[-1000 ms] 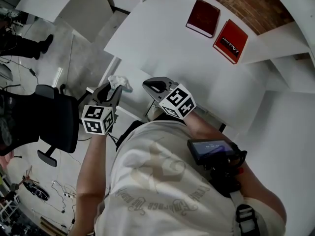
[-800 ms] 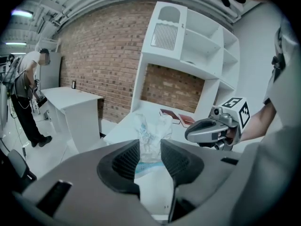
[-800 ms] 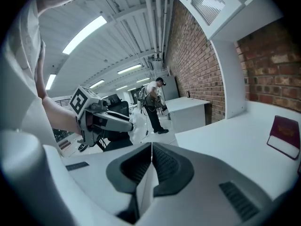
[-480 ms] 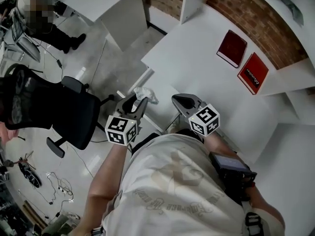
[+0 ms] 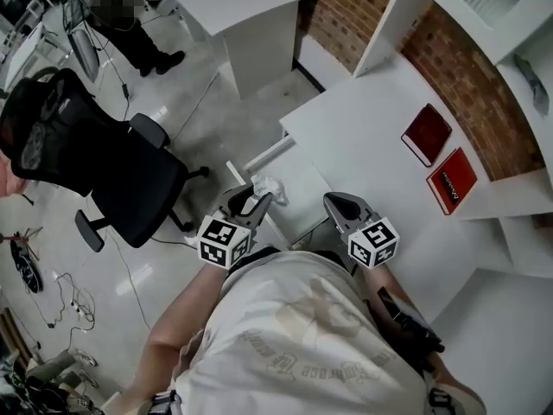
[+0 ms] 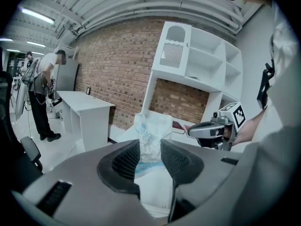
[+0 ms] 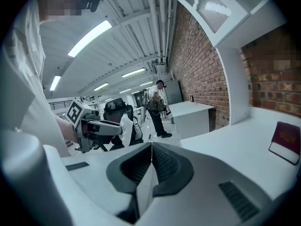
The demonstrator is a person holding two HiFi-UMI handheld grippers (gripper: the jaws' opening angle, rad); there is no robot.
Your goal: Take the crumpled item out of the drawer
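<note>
The crumpled item (image 6: 151, 132) is a white wad with blue print. It sticks up from between the jaws of my left gripper (image 6: 149, 147), which is shut on it. In the head view the crumpled item (image 5: 267, 185) and left gripper (image 5: 254, 201) hang over the front corner of the white drawer (image 5: 298, 190), which juts from under the desk. My right gripper (image 5: 338, 206) is beside it over the desk's front edge. In its own view the right gripper (image 7: 151, 147) is shut and empty, and the left gripper (image 7: 101, 127) shows with the wad (image 7: 126, 126).
The white desk (image 5: 371, 137) carries two red books (image 5: 426, 133) (image 5: 451, 180) near the brick wall. A black office chair (image 5: 130, 171) stands on the floor to the left. A second white desk (image 5: 238, 3) and a person (image 5: 138, 33) are farther back. White shelving (image 6: 197, 65) rises above the desk.
My left gripper has risen with the crumpled item still in its jaws. The right gripper has lifted slightly. The head view has swung, showing more floor and chair.
</note>
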